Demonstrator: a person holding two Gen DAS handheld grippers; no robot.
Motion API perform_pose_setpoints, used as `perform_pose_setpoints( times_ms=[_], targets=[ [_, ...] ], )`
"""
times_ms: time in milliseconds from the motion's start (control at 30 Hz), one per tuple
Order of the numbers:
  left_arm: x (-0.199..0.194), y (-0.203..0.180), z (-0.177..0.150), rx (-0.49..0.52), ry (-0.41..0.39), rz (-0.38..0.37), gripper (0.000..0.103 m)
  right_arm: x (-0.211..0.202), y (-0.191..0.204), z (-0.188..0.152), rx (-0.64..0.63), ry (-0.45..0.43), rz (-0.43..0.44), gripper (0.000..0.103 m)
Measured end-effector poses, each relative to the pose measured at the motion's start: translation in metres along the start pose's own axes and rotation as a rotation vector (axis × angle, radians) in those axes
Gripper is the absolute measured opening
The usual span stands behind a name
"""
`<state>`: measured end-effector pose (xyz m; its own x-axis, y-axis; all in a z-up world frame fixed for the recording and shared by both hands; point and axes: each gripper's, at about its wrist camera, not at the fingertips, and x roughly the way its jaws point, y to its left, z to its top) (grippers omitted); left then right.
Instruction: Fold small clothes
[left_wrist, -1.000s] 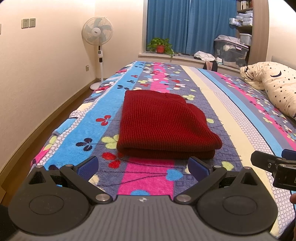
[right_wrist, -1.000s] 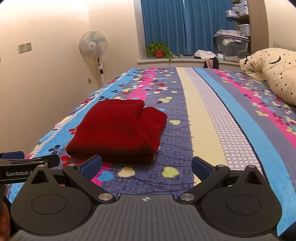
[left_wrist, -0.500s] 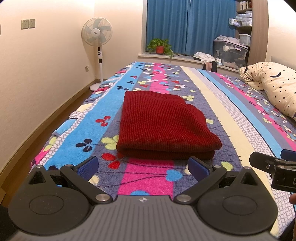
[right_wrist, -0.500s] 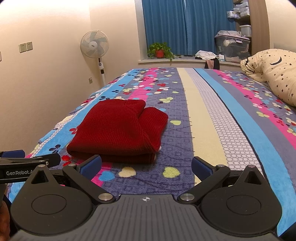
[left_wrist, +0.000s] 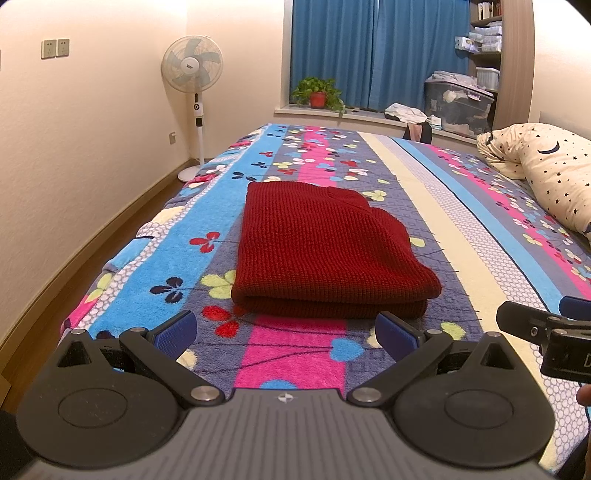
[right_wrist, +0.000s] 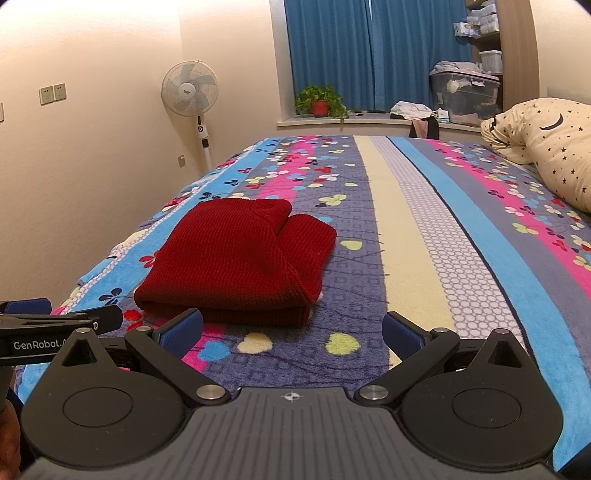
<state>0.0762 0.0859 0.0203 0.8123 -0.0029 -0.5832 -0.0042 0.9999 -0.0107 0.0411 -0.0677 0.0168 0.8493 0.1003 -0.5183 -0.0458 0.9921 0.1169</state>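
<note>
A dark red knit sweater (left_wrist: 325, 251) lies folded in a neat rectangle on the striped flowered bedspread (left_wrist: 424, 206). It also shows in the right wrist view (right_wrist: 240, 262), left of centre. My left gripper (left_wrist: 284, 334) is open and empty, just short of the sweater's near folded edge. My right gripper (right_wrist: 291, 334) is open and empty, to the right of the sweater's near corner. Each gripper shows at the edge of the other's view.
A star-patterned pillow (left_wrist: 546, 173) lies at the bed's right side. A standing fan (left_wrist: 194, 74) is by the left wall. A potted plant (left_wrist: 317, 92) and storage boxes (left_wrist: 458, 103) sit on the window ledge. The bed's left edge drops to a wooden floor (left_wrist: 122, 236).
Both grippers have barely moved, with only a slight shift in view. The sweater lies as before.
</note>
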Motion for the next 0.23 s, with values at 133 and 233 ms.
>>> perform_pose_setpoints(
  times_ms=[133,233],
  targets=[
    [-0.0001,-0.0012,0.0016,0.004,-0.005,-0.005,0.103,-0.0006,-0.0006,0.0004,-0.001,-0.002,0.002,0.102],
    [0.0005,-0.0036,0.0034,0.010,-0.005,-0.004,0.103,-0.0010,-0.0003,0.0010,-0.001,-0.003,0.002,0.102]
  ],
)
